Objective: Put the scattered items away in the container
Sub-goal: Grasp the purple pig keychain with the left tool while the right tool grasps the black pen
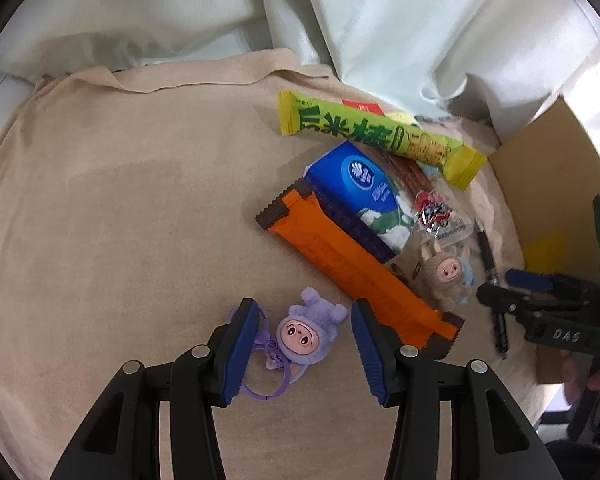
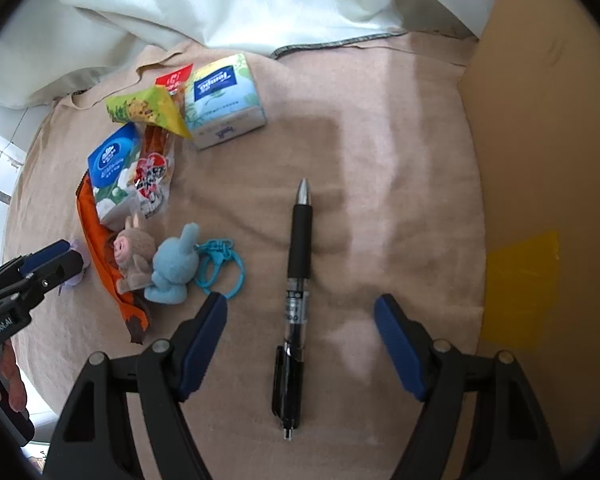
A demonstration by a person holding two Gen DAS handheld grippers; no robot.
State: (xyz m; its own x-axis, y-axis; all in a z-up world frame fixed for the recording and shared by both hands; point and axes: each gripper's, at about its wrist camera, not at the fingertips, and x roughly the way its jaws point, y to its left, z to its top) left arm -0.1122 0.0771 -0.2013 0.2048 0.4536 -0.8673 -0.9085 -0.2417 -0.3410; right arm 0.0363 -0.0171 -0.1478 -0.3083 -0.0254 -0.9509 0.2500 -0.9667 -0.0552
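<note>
A purple plush keychain lies on the beige cloth between the open fingers of my left gripper, untouched. Beside it sit an orange snack bar, a blue tissue pack, a green-yellow corn stick and a brown plush. A black pen lies lengthwise between the spread fingers of my right gripper, which is open and holds nothing. A blue plush keychain and a Tempo tissue pack sit to its left. The cardboard box stands at the right.
Pale curtains hang behind the cloth-covered surface. Yellow tape marks the box wall. The other gripper and a hand show at the left edge of the right wrist view. A red sachet lies by the snacks.
</note>
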